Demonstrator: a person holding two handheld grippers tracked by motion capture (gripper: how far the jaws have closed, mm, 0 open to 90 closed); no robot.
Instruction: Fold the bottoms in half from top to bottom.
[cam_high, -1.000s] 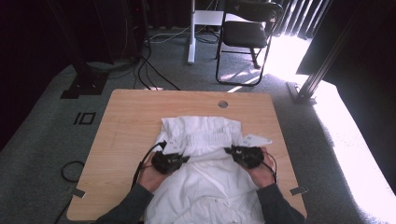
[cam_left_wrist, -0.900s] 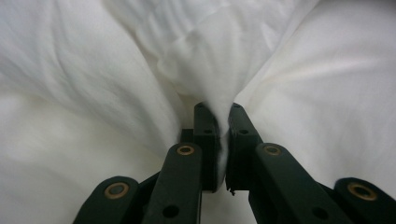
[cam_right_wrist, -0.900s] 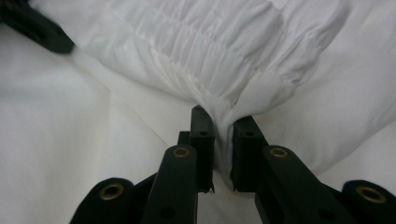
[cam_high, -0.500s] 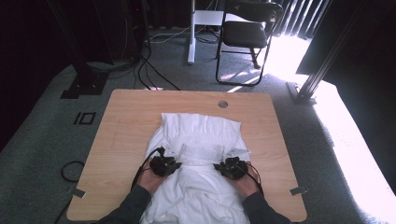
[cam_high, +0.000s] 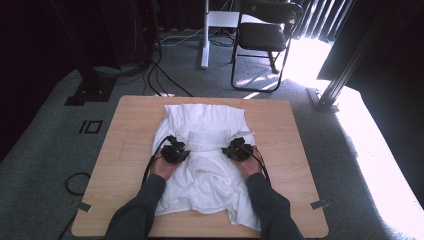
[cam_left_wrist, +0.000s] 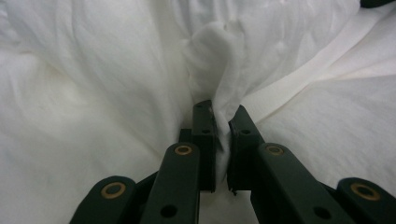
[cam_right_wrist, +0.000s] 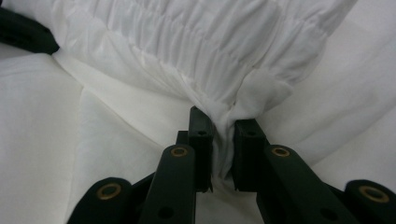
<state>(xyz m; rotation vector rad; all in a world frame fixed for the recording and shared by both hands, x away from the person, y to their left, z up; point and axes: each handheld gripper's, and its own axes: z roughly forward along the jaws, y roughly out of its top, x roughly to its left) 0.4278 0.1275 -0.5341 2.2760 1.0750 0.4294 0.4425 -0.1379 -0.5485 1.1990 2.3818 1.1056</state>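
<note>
Change since earlier: both hands have drawn back toward the person's edge of the tabletop (cam_high: 130, 150) and come closer together, pulling the far part of the white garment (cam_high: 210, 165) with them; the cloth's smocked band (cam_high: 212, 139) now lies folded over the middle of the garment, where a second ago it sat farther out.
Left gripper (cam_high: 174, 150): on the left side of the garment in the high view, hand behind it; its fingers (cam_left_wrist: 203, 135) are clamped on a bunched-up fold of white cloth, which rises in a puckered ridge straight out of the narrow gap between them. The jaws have just been easing slightly apart, with the fold between them.
Right gripper (cam_high: 239, 149): level with the left one, on the garment's right side; its fingers (cam_right_wrist: 201, 140) pinch the gathered end of the smocked band (cam_right_wrist: 196, 42), and the cloth fills the gap.
Garment: spread across the middle of the tabletop, crumpled, its near hem reaching the person's edge, its far edge short of the far side.
Flat seam strip (cam_left_wrist: 299, 79): runs diagonally away from the left gripper's fingers.
Sleeves (cam_high: 142, 210): dark grey, entering from the bottom of the high view.
Surroundings: black folding chair (cam_high: 265, 37) on grey carpet beyond the tabletop, cables (cam_high: 165, 75) on the floor.
</note>
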